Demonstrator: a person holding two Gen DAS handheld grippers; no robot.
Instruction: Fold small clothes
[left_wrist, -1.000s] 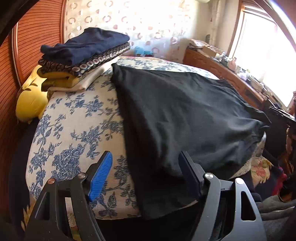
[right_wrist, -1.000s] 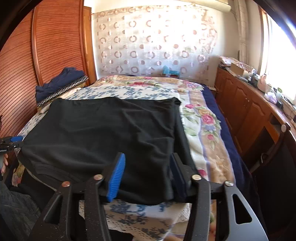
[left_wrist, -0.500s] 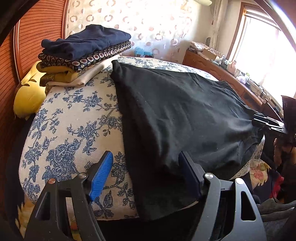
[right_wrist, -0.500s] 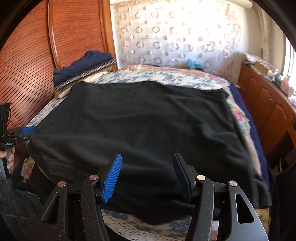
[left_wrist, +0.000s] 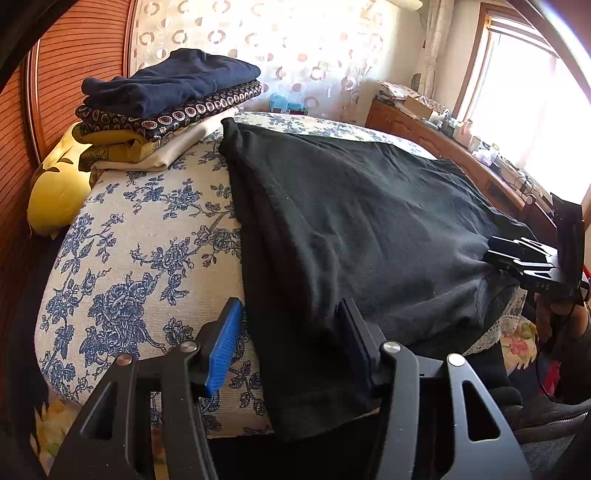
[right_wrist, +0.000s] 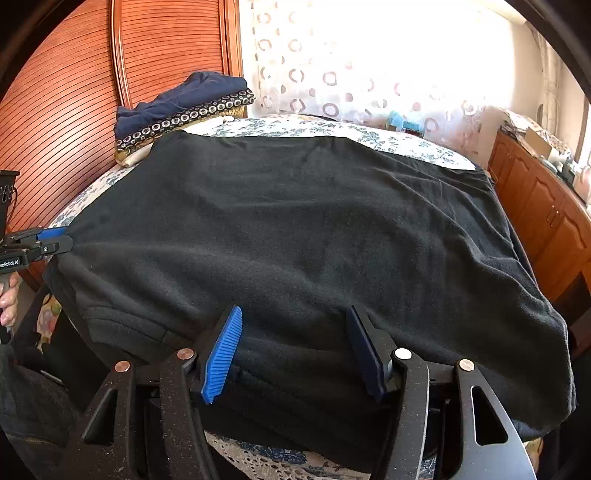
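The left gripper (left_wrist: 286, 345) is a black, speckled frame with triangular cut-outs and round silver and copper-coloured screw heads. One of its jaws carries a ribbed bright-blue pad; the other pad looks dark navy. The right gripper (right_wrist: 293, 352) is built the same. Seen from across the bed, each body bears small white lettering, too small to read fully. A hand (right_wrist: 9, 301) grips a pale handle, and dark cables hang below.
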